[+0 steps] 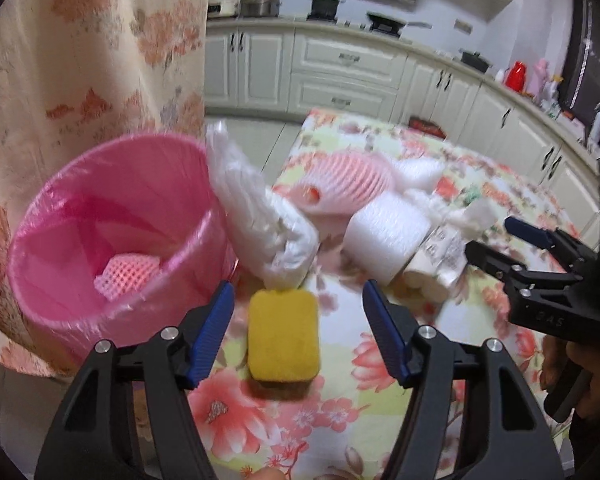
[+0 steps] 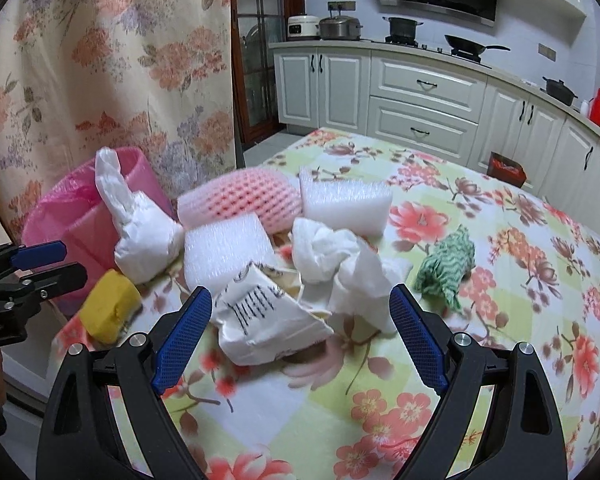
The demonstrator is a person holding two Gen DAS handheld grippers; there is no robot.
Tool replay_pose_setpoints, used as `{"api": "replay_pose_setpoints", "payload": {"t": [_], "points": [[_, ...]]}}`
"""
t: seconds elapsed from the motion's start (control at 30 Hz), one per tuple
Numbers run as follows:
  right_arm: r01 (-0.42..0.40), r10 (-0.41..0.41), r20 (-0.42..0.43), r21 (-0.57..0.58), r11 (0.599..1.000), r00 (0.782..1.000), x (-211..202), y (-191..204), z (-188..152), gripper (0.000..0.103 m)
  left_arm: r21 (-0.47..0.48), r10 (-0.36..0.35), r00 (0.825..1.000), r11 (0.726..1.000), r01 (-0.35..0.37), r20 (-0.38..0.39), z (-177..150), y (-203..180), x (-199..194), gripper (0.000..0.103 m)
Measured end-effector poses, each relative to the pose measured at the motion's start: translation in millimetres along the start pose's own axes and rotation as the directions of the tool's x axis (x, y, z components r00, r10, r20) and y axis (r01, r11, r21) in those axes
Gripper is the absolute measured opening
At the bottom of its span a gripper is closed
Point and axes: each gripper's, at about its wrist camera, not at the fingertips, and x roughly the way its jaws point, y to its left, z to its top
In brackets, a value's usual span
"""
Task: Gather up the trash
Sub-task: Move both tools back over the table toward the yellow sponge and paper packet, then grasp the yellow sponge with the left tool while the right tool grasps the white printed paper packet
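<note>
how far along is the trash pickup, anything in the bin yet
Barely started. Done: one pink foam net lies inside the pink bin. In hand: nothing; the left gripper is open around the yellow sponge, and the right gripper is open at the printed paper packet. Left on the table: white bag, two white foam pieces, another pink foam net, crumpled tissue, green cloth.
</note>
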Motion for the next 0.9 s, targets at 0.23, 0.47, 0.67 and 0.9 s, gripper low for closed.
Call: {"api": "replay_pose_setpoints", "payload": {"t": [0.23,0.47,0.67,0.9], "points": [[-0.005,0.004,-0.026,-0.033,0.999,1.0,11.1,4.7,-6.3,0.085,-0.014,0.023,0.996,1.0,-0.024,-0.087,-10.0,6.2,21.6,0.062],[-0.003,0.001,-0.052,-0.051,0.999,0.999,21.9,6.4,-9.5,0.085,-0.017,0.033,0.99,0.999,-0.035,-0.135,-14.6,8.2,35.7,0.062],[-0.007,0.003,-0.061,-0.064,0.998,0.998,27.2,10.0,-10.2,0.085,-0.016,0.038,0.986,0.999,-0.041,-0.164,-17.4,9.2,43.4,0.062],[-0.006,-0.001,-0.061,-0.111,0.994,0.998,26.1,20.5,-11.5,0.085,-0.012,0.038,0.983,0.999,-0.04,-0.179,-18.7,8.8,48.0,0.048]]}}
